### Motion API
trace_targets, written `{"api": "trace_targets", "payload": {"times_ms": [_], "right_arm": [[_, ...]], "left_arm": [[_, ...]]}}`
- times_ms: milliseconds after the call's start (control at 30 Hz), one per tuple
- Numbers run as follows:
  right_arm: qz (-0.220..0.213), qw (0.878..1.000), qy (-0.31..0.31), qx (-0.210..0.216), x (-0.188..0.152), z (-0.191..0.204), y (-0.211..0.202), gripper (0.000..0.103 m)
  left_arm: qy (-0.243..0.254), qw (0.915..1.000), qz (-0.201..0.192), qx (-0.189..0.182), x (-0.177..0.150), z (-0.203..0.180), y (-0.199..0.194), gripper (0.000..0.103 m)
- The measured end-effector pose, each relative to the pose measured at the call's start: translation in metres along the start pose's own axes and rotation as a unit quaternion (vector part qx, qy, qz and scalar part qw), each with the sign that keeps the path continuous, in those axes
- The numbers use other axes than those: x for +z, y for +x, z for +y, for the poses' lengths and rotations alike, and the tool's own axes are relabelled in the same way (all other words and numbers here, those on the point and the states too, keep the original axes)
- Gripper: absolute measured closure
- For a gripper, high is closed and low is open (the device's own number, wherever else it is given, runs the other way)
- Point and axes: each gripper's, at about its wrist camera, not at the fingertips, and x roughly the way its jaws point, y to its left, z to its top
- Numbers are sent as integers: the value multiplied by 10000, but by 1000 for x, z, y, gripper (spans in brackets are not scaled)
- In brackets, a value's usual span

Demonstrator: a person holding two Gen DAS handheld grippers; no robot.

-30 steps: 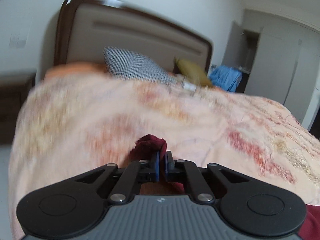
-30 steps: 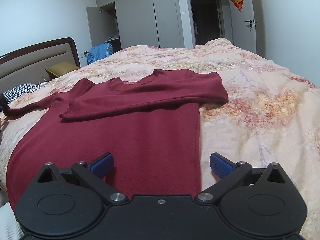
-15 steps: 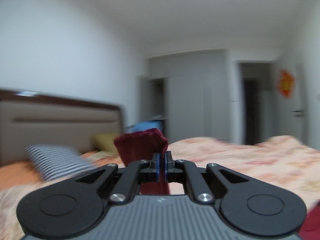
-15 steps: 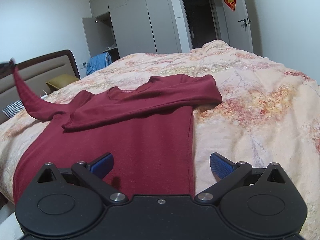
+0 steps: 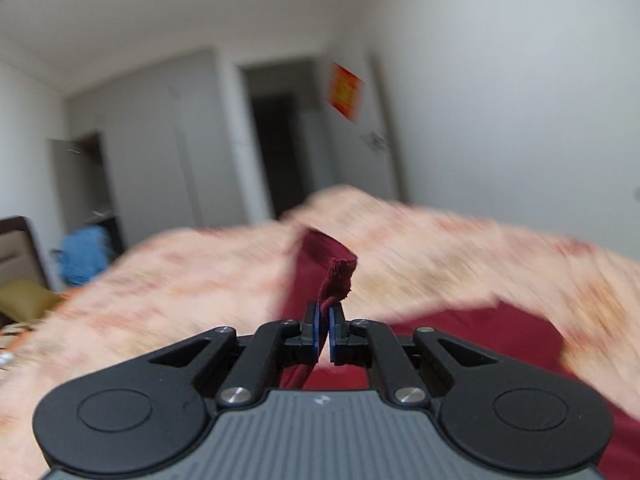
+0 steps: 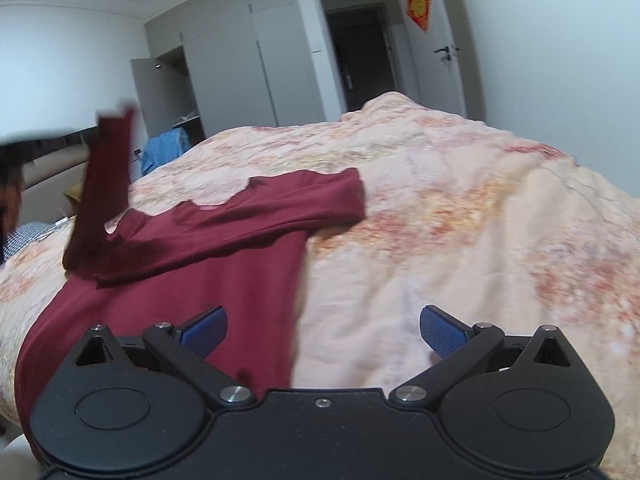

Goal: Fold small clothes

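Observation:
A dark red long-sleeved top [image 6: 208, 280] lies flat on the floral bedspread [image 6: 460, 220], one sleeve [image 6: 280, 208] folded across its chest. My left gripper [image 5: 325, 320] is shut on the cuff of the other sleeve [image 5: 336, 276], and in the right wrist view that sleeve [image 6: 104, 176] hangs lifted above the top's left shoulder. The top's body [image 5: 472, 340] shows below the left gripper. My right gripper [image 6: 322, 330] stands open just above the top's lower right edge, nothing between its blue pads [image 6: 440, 330].
The headboard [image 6: 52, 160] and pillows are at the far left, with a blue garment [image 6: 164, 150] beyond the bed. Wardrobes [image 6: 240, 72], a dark doorway [image 6: 360, 52] and a door with a red decoration [image 6: 418, 4] line the far wall.
My left gripper has swung from facing the headboard toward the doorway, lifting the sleeve cuff off the bed and carrying it over the top. The right gripper shifted slightly and stays open.

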Motion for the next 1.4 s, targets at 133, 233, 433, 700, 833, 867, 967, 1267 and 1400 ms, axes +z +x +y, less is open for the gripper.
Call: {"api": "trace_targets", "payload": {"times_ms": [133,233,433,700,833,867,967,1267,1400], "right_arm": [[36,9999,71,-91,-3,-9,-5,1],[67,9999,61,-93,-4,-11,-5,1],[126,9997,127,147,0,-3,9,1],[230,9914,87,1282,31,40,53,1],[339,9830,47,1802,51,69,81,1],[391,9808,77,1911,56,75,88,1],[612,9732,382,2183,68,91,108,2],[455,9655,-1944,1673,60,150,116,5],[273,9565,-2582,1333,50,161,133,29]], "left_arm": [[-134,9967,649,-459,-43,-34,25,98],[-172,9942,874,-611,-70,-43,22,98],[-272,9905,1035,-861,-81,-33,-1,48],[-386,9918,1063,-598,-96,2,-38,21],[-427,9906,1299,-44,-113,35,-52,17],[-399,9891,1410,169,-119,44,-53,17],[-267,9822,1673,814,-139,76,-50,17],[151,9778,1577,1374,-162,137,-14,14],[202,9802,1480,1299,-161,145,6,45]]}}
